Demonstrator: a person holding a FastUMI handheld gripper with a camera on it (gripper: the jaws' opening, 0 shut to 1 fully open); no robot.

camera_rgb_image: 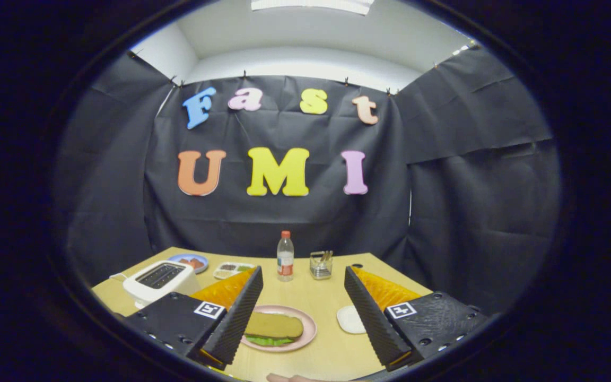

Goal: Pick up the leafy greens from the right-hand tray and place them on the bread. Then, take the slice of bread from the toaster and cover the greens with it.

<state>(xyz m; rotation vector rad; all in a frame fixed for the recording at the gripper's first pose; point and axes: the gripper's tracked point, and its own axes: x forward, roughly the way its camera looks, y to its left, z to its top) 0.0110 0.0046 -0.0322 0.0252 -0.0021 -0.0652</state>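
A pink plate (306,321) lies on the wooden table between my fingers, nearer the left one. On it rests a slice of bread (275,325) with leafy greens (267,340) peeking out from under its near edge. The white toaster (159,281) stands beyond the left finger, and I see no bread rising from its slots. My gripper (303,313) hovers above the table, open, with nothing between its fingers. A small white tray (350,319) lies just left of the right finger, partly hidden by it.
At the table's far side stand a plastic bottle (285,257) and a clear holder (320,265) with utensils. A blue plate (191,261) with food and a compartment tray (232,269) sit behind the toaster. A hand (295,378) shows below the fingers.
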